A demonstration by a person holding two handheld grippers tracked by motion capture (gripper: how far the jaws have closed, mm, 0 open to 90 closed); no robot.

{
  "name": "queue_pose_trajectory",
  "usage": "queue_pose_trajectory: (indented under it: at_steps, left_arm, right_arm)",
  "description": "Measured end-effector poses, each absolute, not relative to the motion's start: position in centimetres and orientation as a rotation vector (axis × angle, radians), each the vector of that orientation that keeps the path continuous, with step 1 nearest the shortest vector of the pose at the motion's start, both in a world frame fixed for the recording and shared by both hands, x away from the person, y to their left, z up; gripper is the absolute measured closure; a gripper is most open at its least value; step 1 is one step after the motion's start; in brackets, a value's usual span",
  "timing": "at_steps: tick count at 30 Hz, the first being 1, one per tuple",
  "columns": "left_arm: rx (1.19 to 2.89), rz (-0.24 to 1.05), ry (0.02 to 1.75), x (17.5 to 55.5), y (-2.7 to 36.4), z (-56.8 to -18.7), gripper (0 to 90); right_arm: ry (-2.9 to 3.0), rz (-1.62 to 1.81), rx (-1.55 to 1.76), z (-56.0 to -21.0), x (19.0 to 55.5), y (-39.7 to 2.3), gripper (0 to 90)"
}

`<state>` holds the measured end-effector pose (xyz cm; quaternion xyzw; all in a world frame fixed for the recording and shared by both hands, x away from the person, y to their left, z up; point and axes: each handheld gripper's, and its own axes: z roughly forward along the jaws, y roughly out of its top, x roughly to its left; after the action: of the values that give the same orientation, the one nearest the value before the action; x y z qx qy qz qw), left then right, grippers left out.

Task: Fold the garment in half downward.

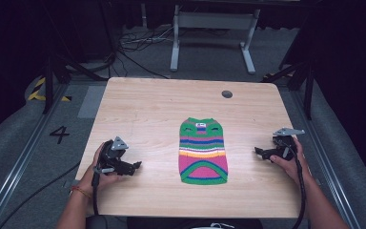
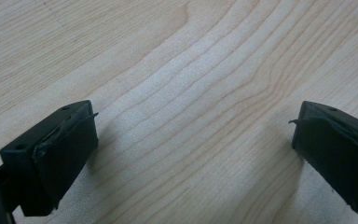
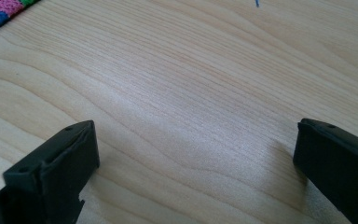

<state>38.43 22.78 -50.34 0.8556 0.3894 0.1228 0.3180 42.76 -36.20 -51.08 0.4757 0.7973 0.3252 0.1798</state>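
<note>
While one left gripper (image 1: 134, 166) rests near the table's (image 1: 138, 105) near-left edge, jaws spread wide over bare wood, one striped knit garment (image 1: 203, 151) lies flat at centre, well apart from both grippers. One right gripper (image 1: 259, 152) sits near the right edge, jaws likewise spread, grasping nothing. Open wood on both sides.

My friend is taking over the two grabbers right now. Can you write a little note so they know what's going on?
Left gripper: open, holding nothing, low over bare wood left of the sweater.
Right gripper: open, holding nothing, right of the sweater.
Striped knit sweater: flat on the table between the two grippers, neck end farthest from you, untouched.
Done: nothing yet.
Left: the whole job; probably bring both grippers in to the sweater's edges.
</note>
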Motion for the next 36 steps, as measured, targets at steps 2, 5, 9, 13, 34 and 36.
queue_pose_trajectory:
  at_steps: [2, 5, 9, 13, 34, 36]
  left_arm:
    - [2.257, 0.326, 1.014, 38.5, 22.8, -50.3, 0.3]
    - [2.265, 0.314, 0.987, 38.5, 23.0, -50.3, 0.3]
    - [2.263, 0.315, 0.99, 38.5, 23.0, -50.3, 0.4]
    - [2.255, 0.319, 1.002, 38.7, 22.8, -50.3, 0.4]
    - [2.2, 0.361, 0.977, 42.3, 20.6, -47.7, 36.0]
    - [2.205, 0.371, 0.962, 42.7, 20.1, -47.4, 36.0]
  right_arm:
    - [2.253, 0.918, 1.343, -51.1, 42.8, -36.2, 0.4]
    - [2.249, 0.916, 1.347, -51.1, 42.7, -36.2, 0.4]
    - [2.246, 0.915, 1.349, -51.1, 42.7, -36.2, 0.4]
    - [2.246, 0.914, 1.349, -51.1, 42.6, -36.2, 0.4]
    - [2.311, 1.04, 1.22, -47.8, 42.8, -36.0, 39.0]
    - [2.307, 1.058, 1.207, -47.3, 43.0, -35.7, 39.2]
